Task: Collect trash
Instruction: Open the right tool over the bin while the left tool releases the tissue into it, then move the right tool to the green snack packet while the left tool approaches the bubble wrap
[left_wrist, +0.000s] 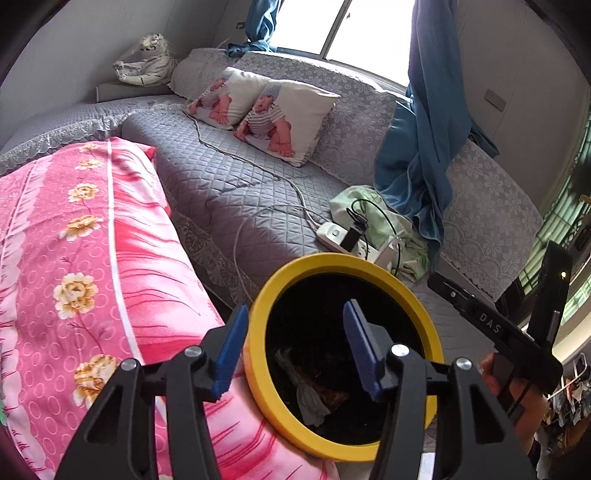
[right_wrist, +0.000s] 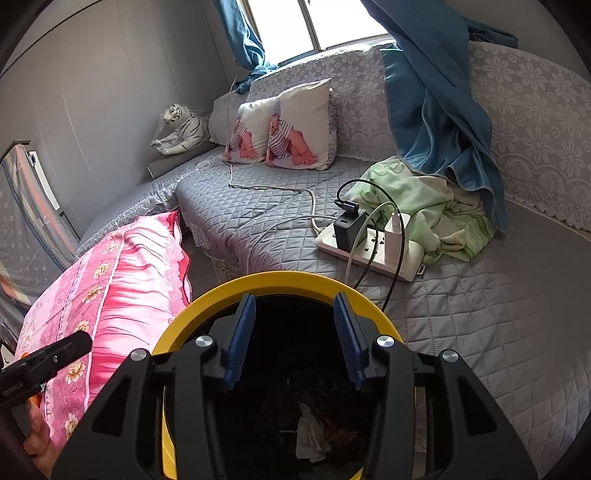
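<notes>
While both hand-held grippers hang over the yellow bin (left_wrist: 258, 373), neither grips anything. The left hand-held gripper (left_wrist: 291, 345) stands partly open, straddling the bin's rim at nine o'clock — one blue finger (left_wrist: 229, 354) outside, the other inside, pads not pressing. The right hand-held gripper (right_wrist: 293, 339) is partly open above the bin's dark mouth. Crumpled white trash (left_wrist: 308, 400) lies at the bottom. A pink quilt (left_wrist: 85, 266) lies at nine o'clock, a power strip (right_wrist: 369, 247) at one o'clock — on the grey sofa (right_wrist: 480, 314).
</notes>
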